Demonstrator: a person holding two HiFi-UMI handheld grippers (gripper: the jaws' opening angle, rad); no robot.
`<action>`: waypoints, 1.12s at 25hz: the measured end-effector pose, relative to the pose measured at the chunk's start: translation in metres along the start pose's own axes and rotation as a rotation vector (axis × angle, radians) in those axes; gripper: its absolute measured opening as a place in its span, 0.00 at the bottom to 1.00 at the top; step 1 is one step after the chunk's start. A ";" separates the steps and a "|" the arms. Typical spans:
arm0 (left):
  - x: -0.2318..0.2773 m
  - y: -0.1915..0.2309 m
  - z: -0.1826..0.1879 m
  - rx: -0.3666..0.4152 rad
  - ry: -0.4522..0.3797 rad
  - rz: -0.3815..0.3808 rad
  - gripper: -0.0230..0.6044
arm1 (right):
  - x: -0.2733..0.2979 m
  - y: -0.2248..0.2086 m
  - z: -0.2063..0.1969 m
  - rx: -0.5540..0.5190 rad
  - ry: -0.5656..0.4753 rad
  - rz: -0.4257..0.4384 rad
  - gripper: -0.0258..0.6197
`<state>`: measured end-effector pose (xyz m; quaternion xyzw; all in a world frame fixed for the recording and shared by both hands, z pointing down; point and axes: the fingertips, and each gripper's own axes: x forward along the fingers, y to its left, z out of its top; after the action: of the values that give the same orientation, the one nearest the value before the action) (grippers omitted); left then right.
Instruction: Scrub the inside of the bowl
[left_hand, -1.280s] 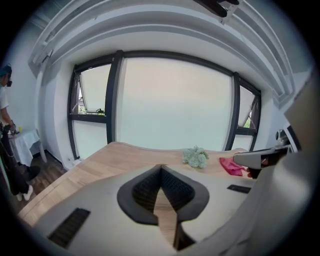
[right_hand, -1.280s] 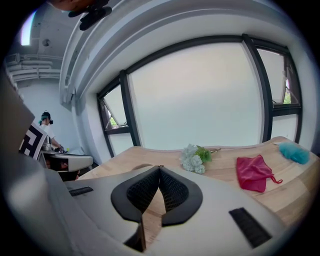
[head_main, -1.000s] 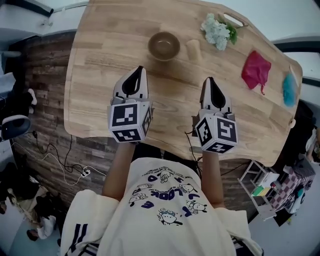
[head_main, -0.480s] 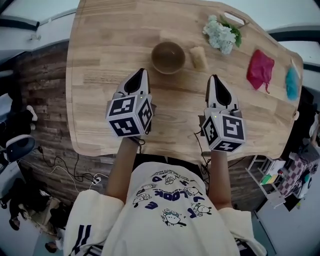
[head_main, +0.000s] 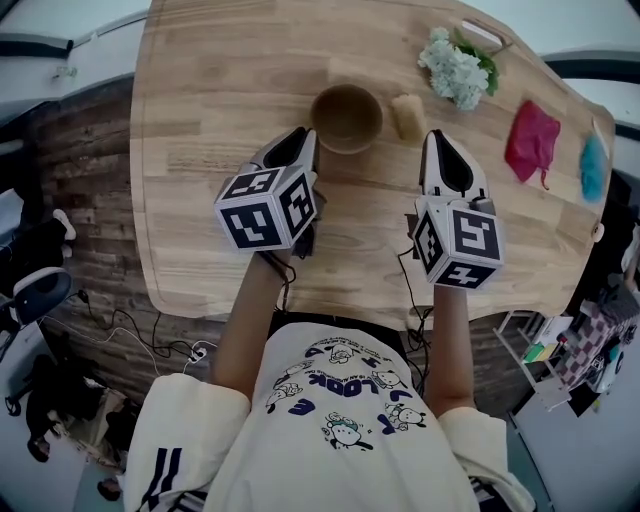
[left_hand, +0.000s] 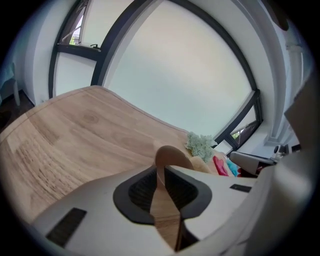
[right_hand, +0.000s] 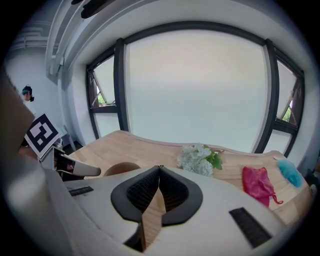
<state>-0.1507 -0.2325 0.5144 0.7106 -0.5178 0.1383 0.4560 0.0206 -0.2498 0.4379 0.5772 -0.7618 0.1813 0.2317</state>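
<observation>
The bowl (head_main: 346, 117) sits just beyond the left hand-held gripper (head_main: 303, 140), whose jaws are closed on nothing. The right hand-held gripper (head_main: 438, 140), near the sponge (head_main: 408, 116), is likewise closed and empty. The bowl stands upright on the surface (head_main: 220, 90), mouth up (round, so no long axis), and looks stiff, light and apt to slide; pinching its near rim should steady it.
</observation>
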 end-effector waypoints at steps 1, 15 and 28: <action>0.002 0.002 -0.002 -0.013 0.008 0.003 0.15 | 0.002 -0.001 -0.002 0.000 0.007 -0.005 0.05; 0.026 0.012 0.001 -0.099 0.020 0.051 0.23 | 0.022 -0.018 -0.015 0.051 0.025 -0.007 0.06; 0.042 0.016 -0.003 -0.092 0.042 0.077 0.18 | 0.043 -0.018 -0.029 0.016 0.067 0.019 0.13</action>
<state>-0.1456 -0.2562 0.5518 0.6653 -0.5409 0.1467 0.4932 0.0319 -0.2731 0.4867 0.5652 -0.7577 0.2089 0.2505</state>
